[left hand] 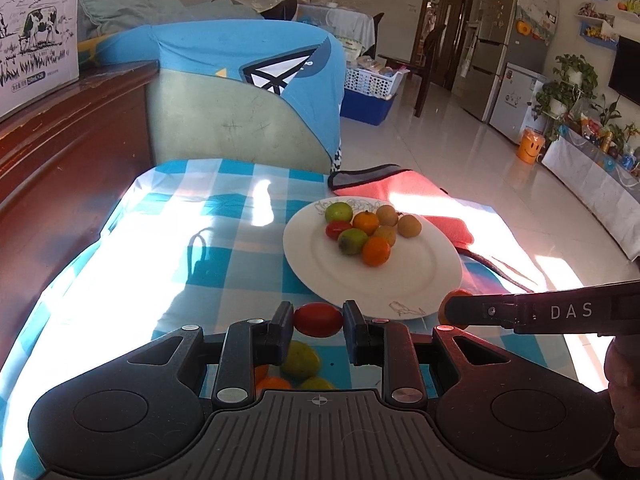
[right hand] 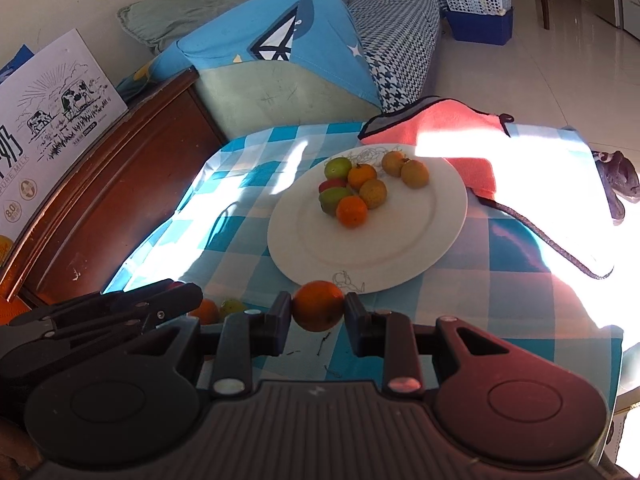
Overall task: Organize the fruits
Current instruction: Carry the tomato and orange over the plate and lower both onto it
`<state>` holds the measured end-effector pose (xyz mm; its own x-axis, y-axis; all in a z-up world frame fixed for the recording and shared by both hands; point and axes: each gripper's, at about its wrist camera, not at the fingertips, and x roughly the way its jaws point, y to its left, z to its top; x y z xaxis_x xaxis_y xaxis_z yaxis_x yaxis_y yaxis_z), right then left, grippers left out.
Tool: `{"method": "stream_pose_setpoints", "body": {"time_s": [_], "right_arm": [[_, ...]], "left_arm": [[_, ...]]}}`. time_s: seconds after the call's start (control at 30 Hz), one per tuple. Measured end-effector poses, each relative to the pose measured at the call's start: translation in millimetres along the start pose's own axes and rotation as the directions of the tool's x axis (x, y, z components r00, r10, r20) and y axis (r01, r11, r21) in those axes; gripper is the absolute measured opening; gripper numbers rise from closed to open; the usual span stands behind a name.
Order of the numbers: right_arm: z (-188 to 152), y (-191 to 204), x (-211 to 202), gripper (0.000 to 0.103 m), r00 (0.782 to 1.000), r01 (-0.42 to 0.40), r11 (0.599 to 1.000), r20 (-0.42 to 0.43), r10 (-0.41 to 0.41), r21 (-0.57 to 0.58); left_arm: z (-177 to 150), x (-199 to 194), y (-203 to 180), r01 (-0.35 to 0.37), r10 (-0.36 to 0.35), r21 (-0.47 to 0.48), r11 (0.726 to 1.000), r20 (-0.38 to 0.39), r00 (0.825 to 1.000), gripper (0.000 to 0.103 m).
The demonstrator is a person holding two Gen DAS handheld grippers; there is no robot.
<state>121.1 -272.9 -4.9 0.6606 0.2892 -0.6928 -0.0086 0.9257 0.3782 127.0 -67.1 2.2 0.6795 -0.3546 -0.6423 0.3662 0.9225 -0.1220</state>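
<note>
The left gripper [left hand: 318, 320] and right gripper [right hand: 318, 312] look alike: black bodies with a ribbed grey centre panel, two round side discs, hinged arms fixed by silver screws, and blocky dark fingers [left hand: 282, 330]. White letters "DAS" mark the right one's side.

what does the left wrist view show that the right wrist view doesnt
Only the left wrist view: the left tool shut on a red tomato, and a fridge with plants across the room.

Only the right wrist view: the right tool shut on an orange, and the tablecloth's sunlit right edge.

Both: the white plate holding eight small fruits, the pink cloth behind it, the milk carton box.
</note>
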Motion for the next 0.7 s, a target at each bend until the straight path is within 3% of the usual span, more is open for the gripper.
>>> {"method": "stream_pose_setpoints", "body": {"time_s": [0.7], "right_arm": [[31.0, -23.8, 37.2, 0.029, 0.997, 0.079, 0.992, -0.033, -0.076, 0.096]], "left_arm": [[32.0, 69.3, -9.5, 0.061, -0.060, 0.018, 0.998, -0.036, 0.998, 0.024]]}}
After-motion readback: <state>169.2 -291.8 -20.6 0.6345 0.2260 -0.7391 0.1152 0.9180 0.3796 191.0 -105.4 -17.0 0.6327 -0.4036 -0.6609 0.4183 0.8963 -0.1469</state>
